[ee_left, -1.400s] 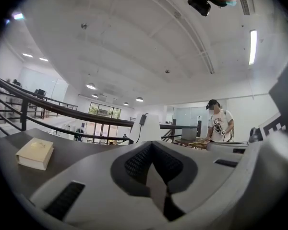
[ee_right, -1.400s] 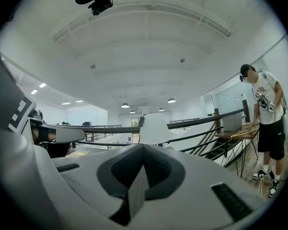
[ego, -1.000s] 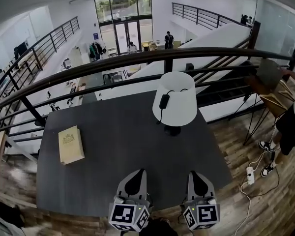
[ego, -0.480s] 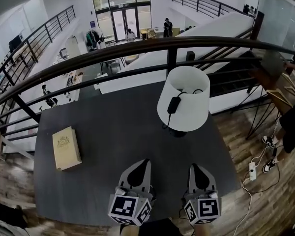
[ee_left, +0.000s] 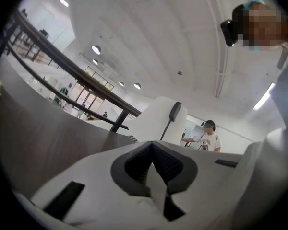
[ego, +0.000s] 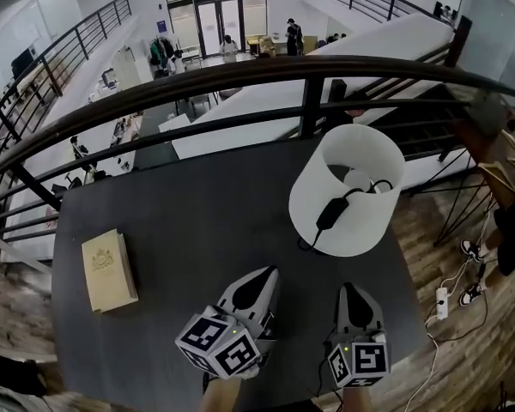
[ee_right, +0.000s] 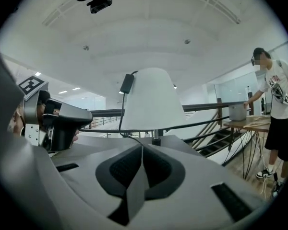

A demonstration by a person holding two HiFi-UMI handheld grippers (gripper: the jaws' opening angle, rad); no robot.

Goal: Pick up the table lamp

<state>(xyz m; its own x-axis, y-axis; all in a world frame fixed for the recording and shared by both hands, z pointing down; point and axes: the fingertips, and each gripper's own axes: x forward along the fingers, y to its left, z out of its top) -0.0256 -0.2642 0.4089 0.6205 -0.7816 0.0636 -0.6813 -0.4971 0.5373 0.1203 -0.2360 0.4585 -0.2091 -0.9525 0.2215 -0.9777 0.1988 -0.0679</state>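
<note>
Charcoal tabletop [ego: 197, 213] fills the head view, with a dark railing [ego: 197, 80] along its 12 o'clock edge. White lamp [ego: 348, 196] stands upright toward the tabletop's 2 o'clock corner, touched by neither tool. 2 tongs hover over the 6 o'clock edge. Left tongs [ego: 266, 275] are rolled to one side, jaws fully together and holding nothing. Right tongs [ego: 352, 288] have the lamp at 12 o'clock and well apart; their tips look together but are starting to open, with nothing between them. Tan book [ego: 108, 269] lies flat at 8 o'clock. Black cord switch [ego: 331, 214] hangs against the shade.
</note>
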